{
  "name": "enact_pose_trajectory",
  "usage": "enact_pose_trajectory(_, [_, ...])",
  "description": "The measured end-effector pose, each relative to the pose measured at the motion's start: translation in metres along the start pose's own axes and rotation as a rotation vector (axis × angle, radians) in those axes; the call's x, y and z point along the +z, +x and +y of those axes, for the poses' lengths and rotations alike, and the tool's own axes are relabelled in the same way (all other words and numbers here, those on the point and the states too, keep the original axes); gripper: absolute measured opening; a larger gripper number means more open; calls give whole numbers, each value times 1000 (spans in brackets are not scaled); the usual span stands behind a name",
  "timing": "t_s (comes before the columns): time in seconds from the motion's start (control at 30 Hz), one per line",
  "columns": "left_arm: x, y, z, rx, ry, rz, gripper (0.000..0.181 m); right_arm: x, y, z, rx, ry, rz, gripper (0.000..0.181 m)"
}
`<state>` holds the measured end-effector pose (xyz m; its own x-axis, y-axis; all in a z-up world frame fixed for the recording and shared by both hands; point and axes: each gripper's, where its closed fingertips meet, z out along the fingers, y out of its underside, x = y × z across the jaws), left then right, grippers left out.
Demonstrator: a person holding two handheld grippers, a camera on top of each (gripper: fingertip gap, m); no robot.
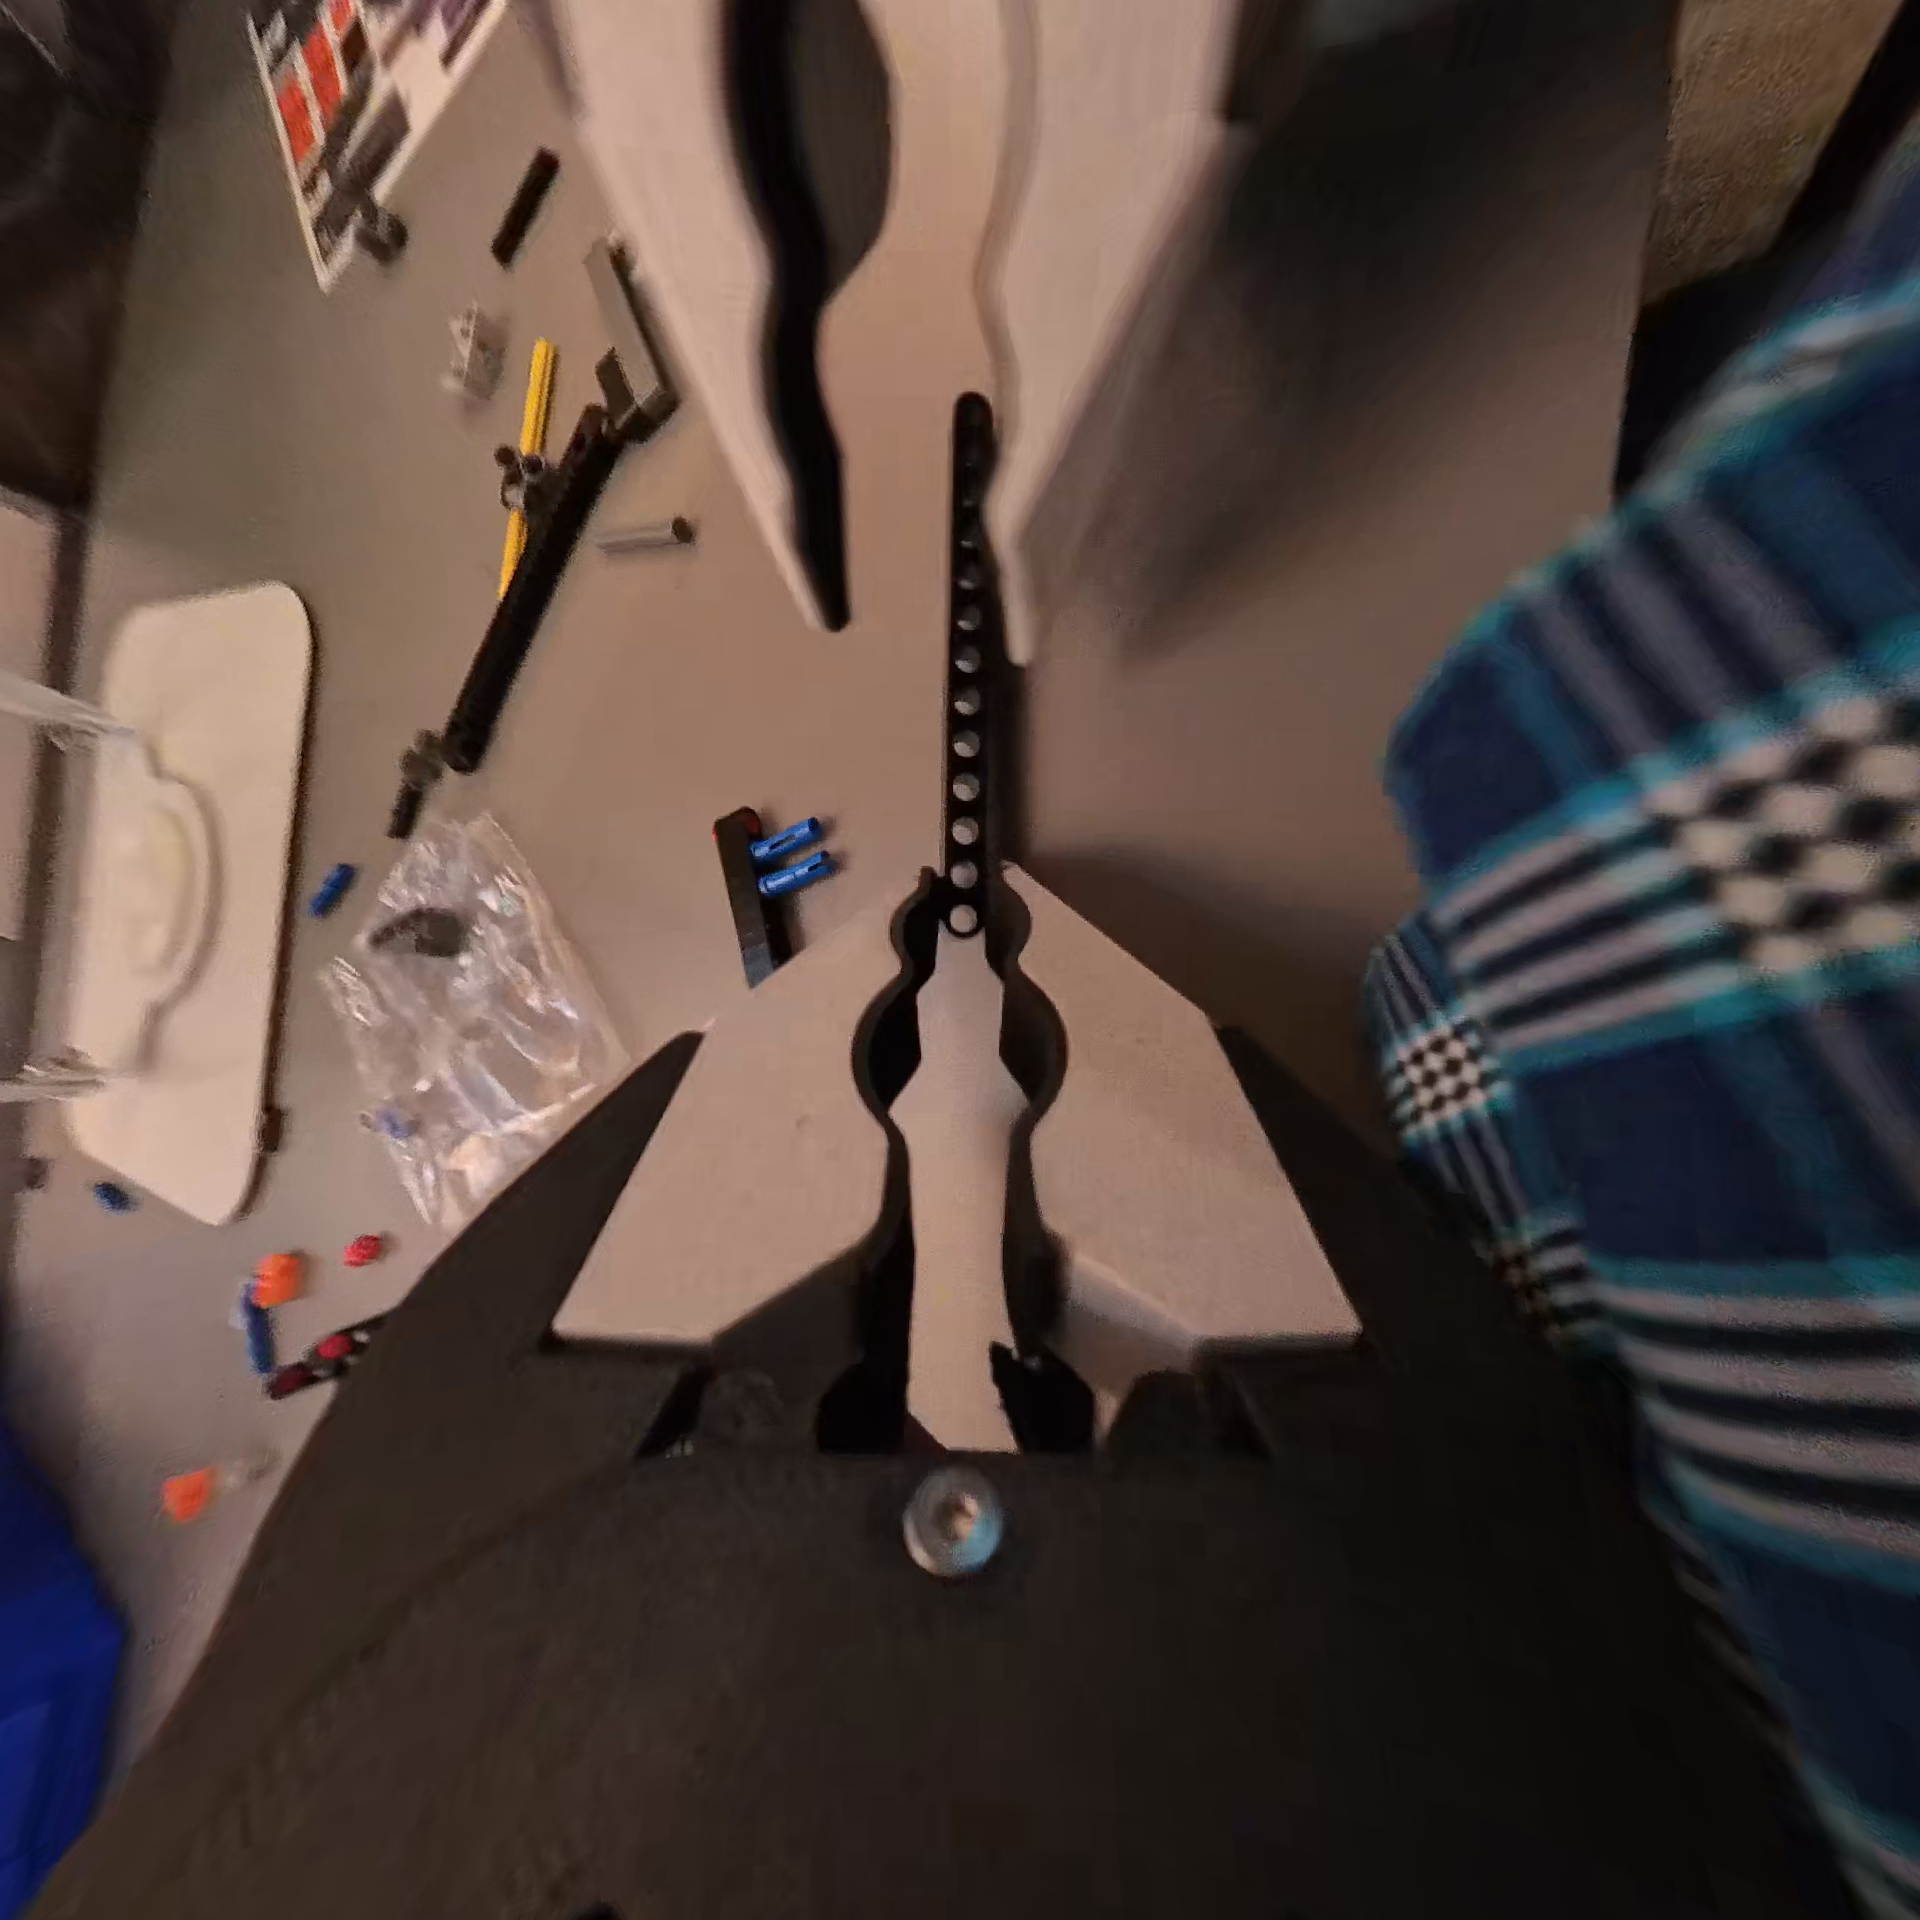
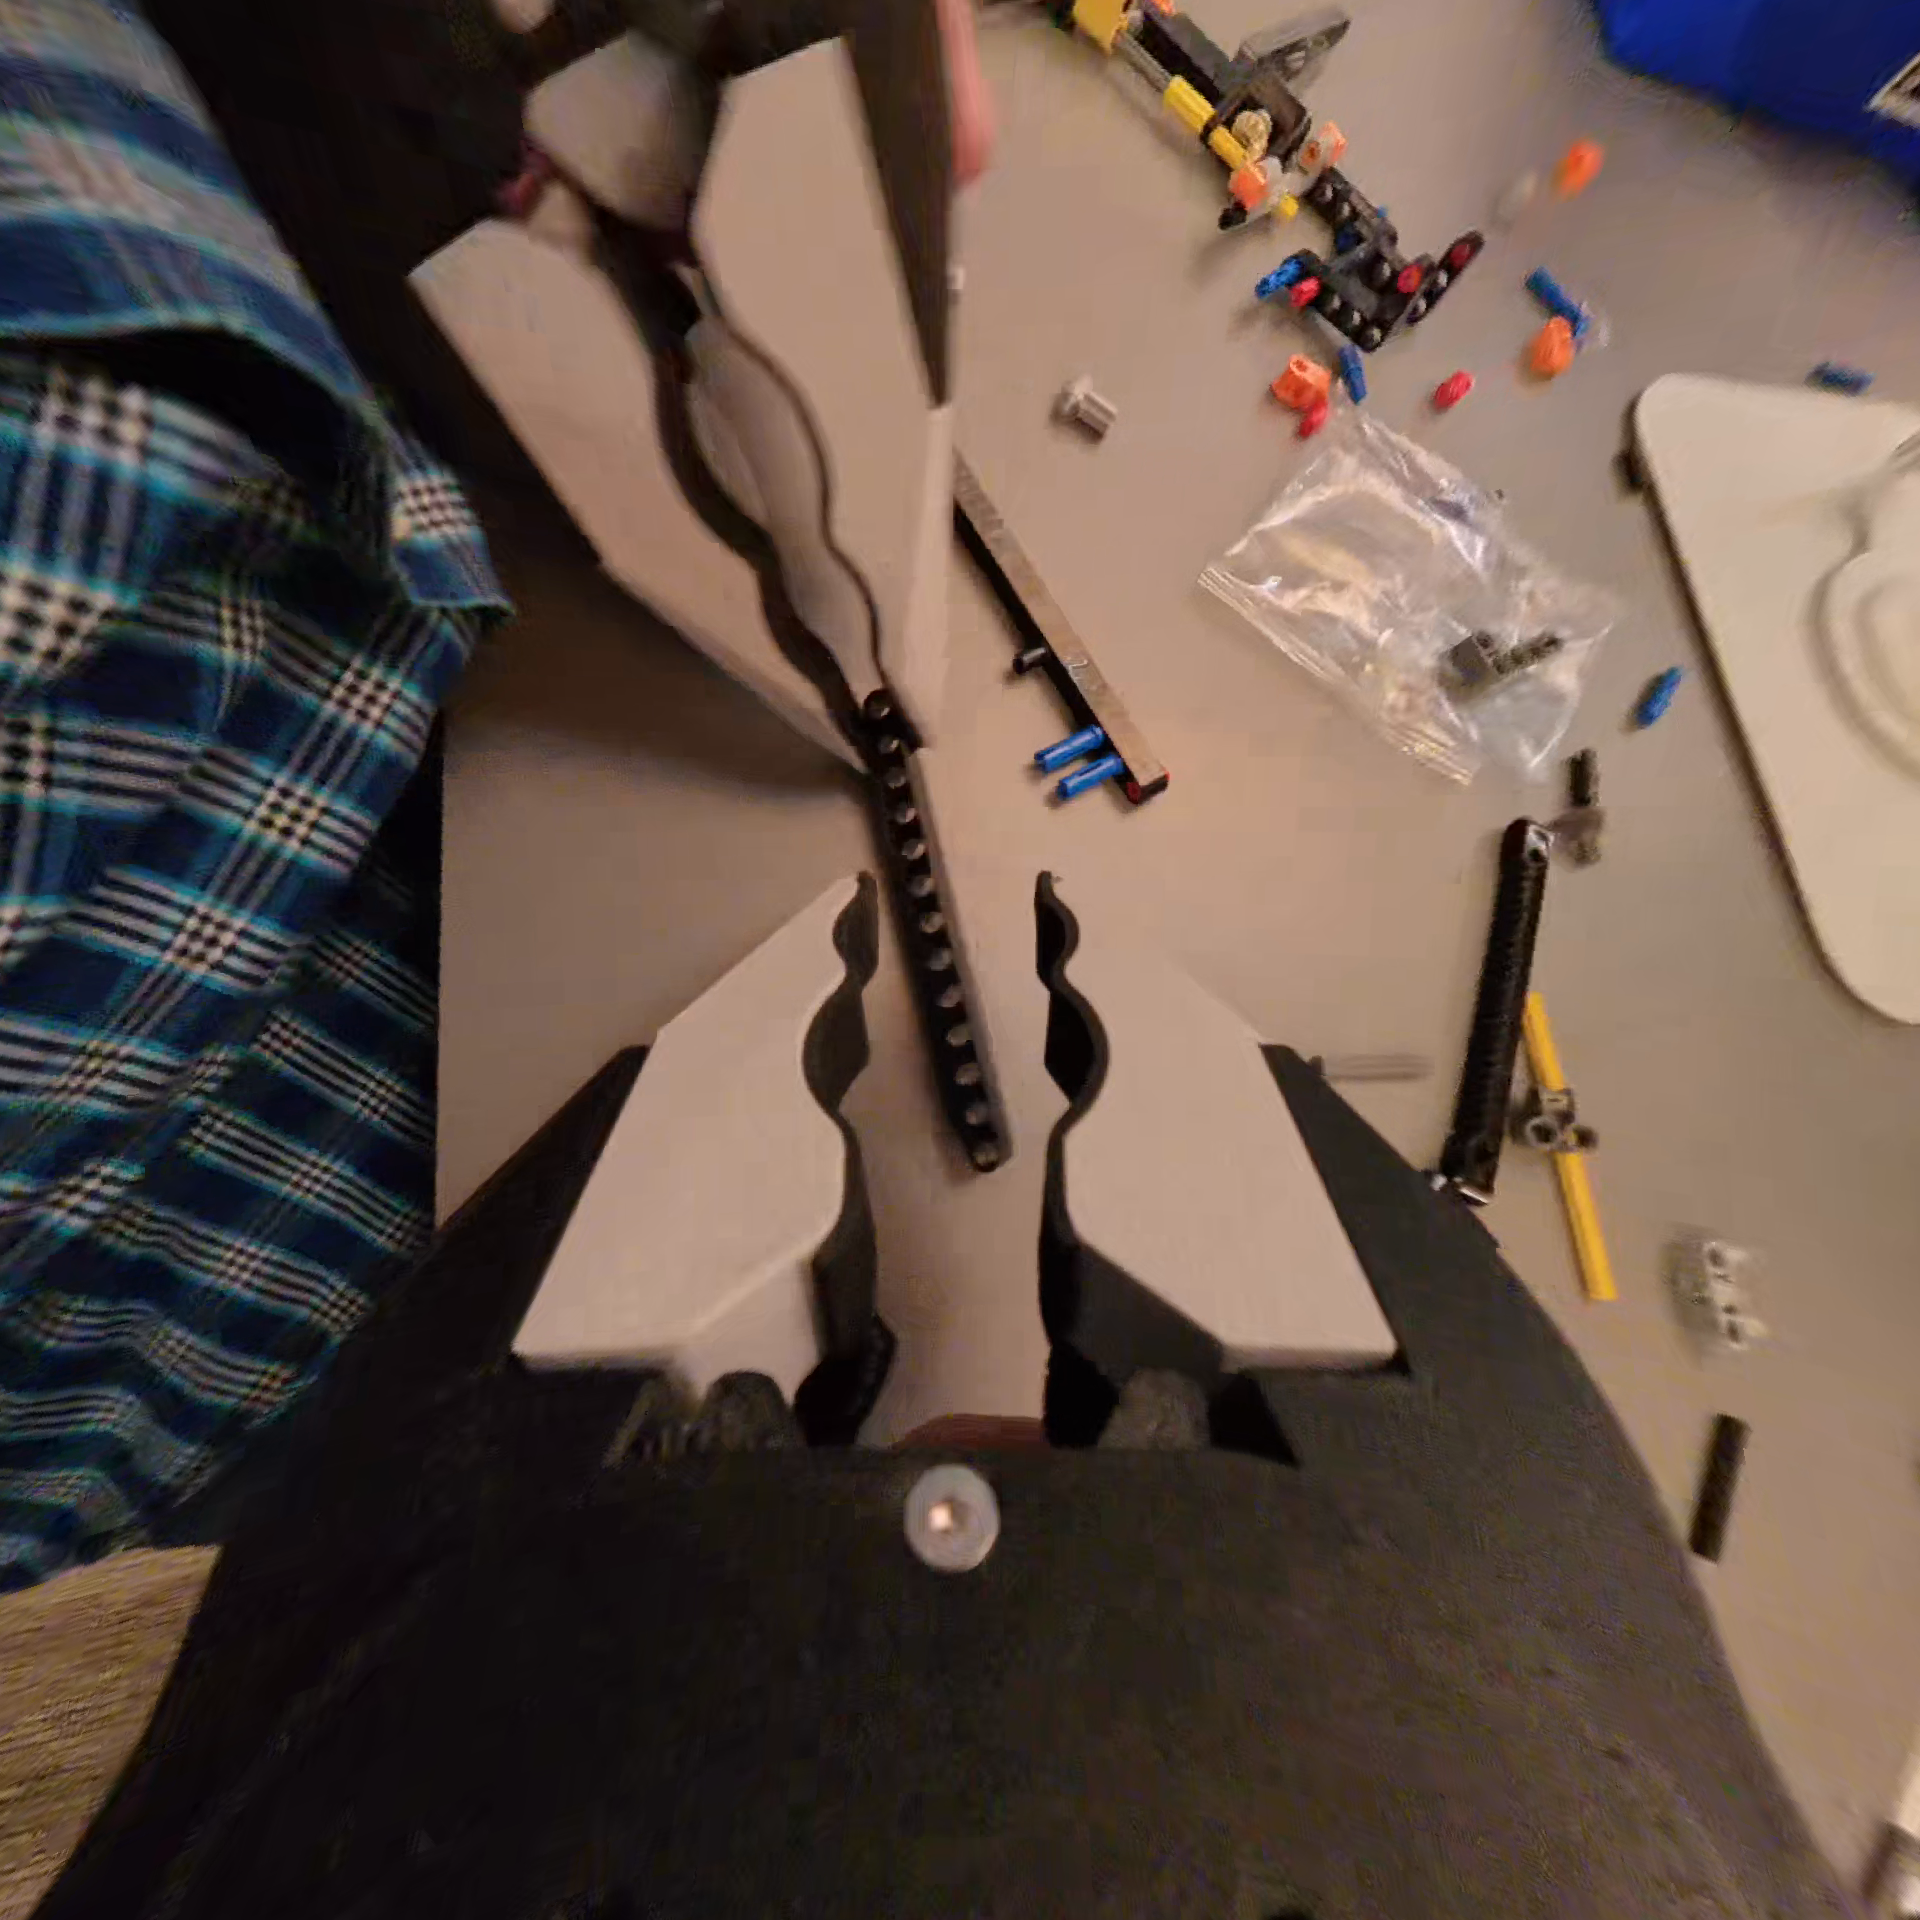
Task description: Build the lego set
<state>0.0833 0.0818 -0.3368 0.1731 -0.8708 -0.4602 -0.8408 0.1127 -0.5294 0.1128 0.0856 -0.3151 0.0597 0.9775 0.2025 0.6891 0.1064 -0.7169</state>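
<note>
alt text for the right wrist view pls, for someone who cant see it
The right tool is open around the free end of a long black holed beam, whose far end the left tool pinches. On the grey table to the right lie a black beam with two blue pins, a clear plastic bag and scattered small pieces.

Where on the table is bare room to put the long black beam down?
Bare table lies between the plaid sleeve and the black beam held by the left tool. Crowded: loose parts around the plastic bag and white tray.
</note>
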Motion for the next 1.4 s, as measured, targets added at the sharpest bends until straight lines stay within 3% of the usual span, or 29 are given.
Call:
enact_pose_trajectory(0.2, [-5, -9, -9, 185, 59, -125, 6, 14, -8, 14, 102, -99, -213, 13])
enact_pose_trajectory(0.3, [-5, -11, -8, 200, 68, -138, 6, 16, -5, 14, 39, -112, -197, 8])
enact_pose_trajectory(0.53, [0, -10, 1, -49, 63, -14, 27, 19, 6, 14, -294, -174, -35, 8])
enact_pose_trajectory(0.7, [2, -6, 1, -173, 67, 94, 10, 20, 6, 11, -442, -178, -14, 8])
enact_pose_trajectory(0.9, [4, -10, 5, -158, 31, 44, 8, 16, 4, 1, -324, -108, -66, 13])
enact_pose_trajectory(1.13, [4, -12, 6, -142, 11, 3, 9, 24, 8, 10, -260, -147, -119, 7])
enact_pose_trajectory(1.23, [0, -16, 8, -176, 21, -6, 26, 26, 9, 8, -263, -147, -127, 6])
enact_pose_trajectory(1.4, [-14, -37, 14, -263, 44, -27, 40, 29, 10, 6, -258, -161, -152, 10])
